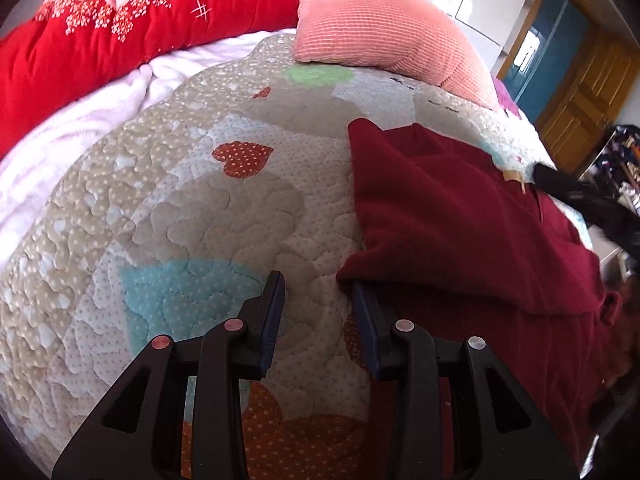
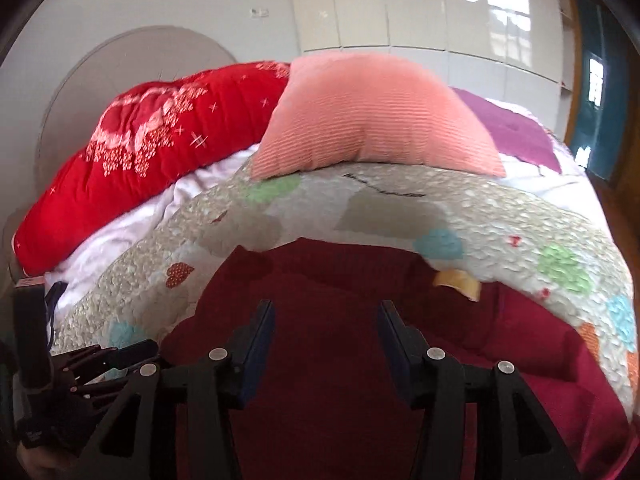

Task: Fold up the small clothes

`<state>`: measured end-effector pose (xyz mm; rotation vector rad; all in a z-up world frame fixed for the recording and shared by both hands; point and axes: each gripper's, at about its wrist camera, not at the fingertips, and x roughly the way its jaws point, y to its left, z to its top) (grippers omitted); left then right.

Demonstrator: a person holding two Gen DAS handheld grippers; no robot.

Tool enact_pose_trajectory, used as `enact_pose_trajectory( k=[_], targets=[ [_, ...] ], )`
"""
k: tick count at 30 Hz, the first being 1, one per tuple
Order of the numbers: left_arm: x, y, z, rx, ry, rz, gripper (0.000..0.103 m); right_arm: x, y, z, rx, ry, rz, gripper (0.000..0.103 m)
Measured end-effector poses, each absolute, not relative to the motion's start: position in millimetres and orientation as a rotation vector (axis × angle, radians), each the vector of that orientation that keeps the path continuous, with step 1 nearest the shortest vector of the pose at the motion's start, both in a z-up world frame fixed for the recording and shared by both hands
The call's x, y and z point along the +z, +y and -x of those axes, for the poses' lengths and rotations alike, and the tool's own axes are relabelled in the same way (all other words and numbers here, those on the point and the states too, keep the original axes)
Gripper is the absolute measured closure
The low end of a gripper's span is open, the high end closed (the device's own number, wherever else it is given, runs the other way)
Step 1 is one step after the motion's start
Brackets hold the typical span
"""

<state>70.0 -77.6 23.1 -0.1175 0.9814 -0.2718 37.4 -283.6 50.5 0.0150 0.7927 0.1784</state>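
While the dark red garment (image 1: 460, 216) lies partly folded on the quilt (image 1: 168, 216), the left gripper (image 1: 318, 300) stands spread and empty just left of its near corner; the right gripper (image 2: 326, 320), spread and empty, hangs directly over the cloth, nearer.

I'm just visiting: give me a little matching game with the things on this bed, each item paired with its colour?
Things:
1. garment
2. pillow
3. thick blanket
4. quilt

Colours:
a. salmon pink, ribbed
b. beige and pale patches with hearts
c. dark maroon
d. bright red with white pattern

Pairs: 1-c, 2-a, 3-d, 4-b
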Motion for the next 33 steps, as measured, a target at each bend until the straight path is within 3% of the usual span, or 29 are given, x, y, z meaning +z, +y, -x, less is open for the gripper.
enact_pose_trajectory(
  k=[5,13,18,21,27,33],
  targets=[
    [44,-65,-59,-0.254,0.913,0.136,0.069,-11,-239,-65,0.208,0.947,0.031,0.052],
    [65,-88,-61,-0.319,0.875,0.136,0.069,28,-298,2,0.096,0.849,-0.017,0.053],
    [39,-124,-73,-0.292,0.944,-0.011,0.068,21,-364,48,-0.155,0.841,-0.014,0.053],
    [29,-127,-78,-0.261,0.953,-0.03,0.054,4,-398,52,-0.238,0.898,-0.043,0.052],
    [45,-117,-67,-0.254,0.955,0.027,0.054,20,-419,76,-0.227,0.843,-0.119,0.05],
    [69,-137,-34,-0.331,0.91,0.03,0.054,17,-427,80,-0.185,0.903,-0.142,0.05]
  ],
)
